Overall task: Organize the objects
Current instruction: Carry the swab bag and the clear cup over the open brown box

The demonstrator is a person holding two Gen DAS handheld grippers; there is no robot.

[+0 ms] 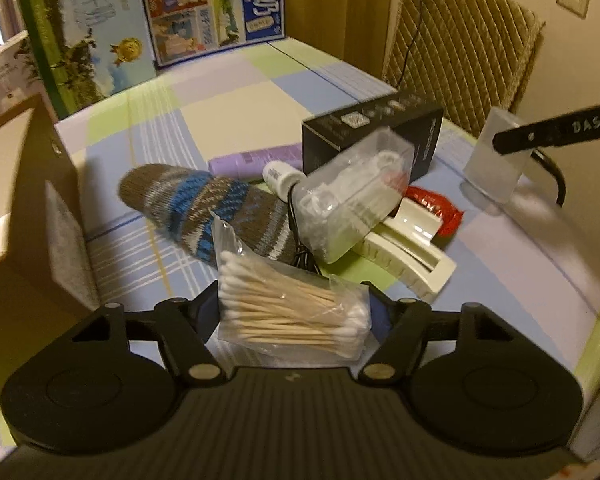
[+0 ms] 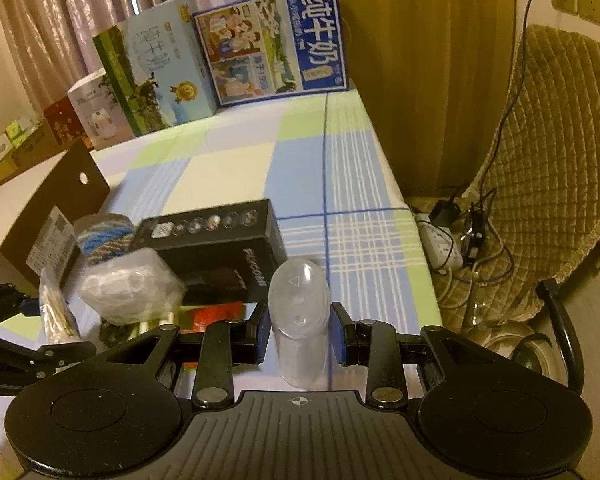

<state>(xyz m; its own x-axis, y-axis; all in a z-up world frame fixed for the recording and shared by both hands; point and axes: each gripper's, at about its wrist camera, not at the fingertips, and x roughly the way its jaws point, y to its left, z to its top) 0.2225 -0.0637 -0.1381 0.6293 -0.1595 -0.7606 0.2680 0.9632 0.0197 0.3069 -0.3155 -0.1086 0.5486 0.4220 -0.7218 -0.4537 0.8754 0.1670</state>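
Note:
A clear bag of cotton swabs [image 1: 288, 312] sits between the fingers of my left gripper [image 1: 294, 308], whose pads press its two sides. Just beyond it lies a pile: a striped knitted sock [image 1: 208, 208], a clear plastic box of white pieces [image 1: 352, 196], a cream hair claw [image 1: 412, 256], a red packet [image 1: 436, 208], a purple tube [image 1: 252, 160] and a black carton [image 1: 376, 136]. My right gripper [image 2: 300, 320] is shut on an upright frosted plastic bottle [image 2: 298, 292] near the table's right edge. That bottle [image 1: 496, 156] also shows at the right of the left wrist view.
An open cardboard box [image 1: 24, 200] stands at the left on the checked tablecloth [image 1: 236, 92]. Milk cartons [image 2: 276, 44] line the far end. A quilted chair [image 2: 548, 160] and a power strip with cables [image 2: 444, 240] are beside the table's right edge.

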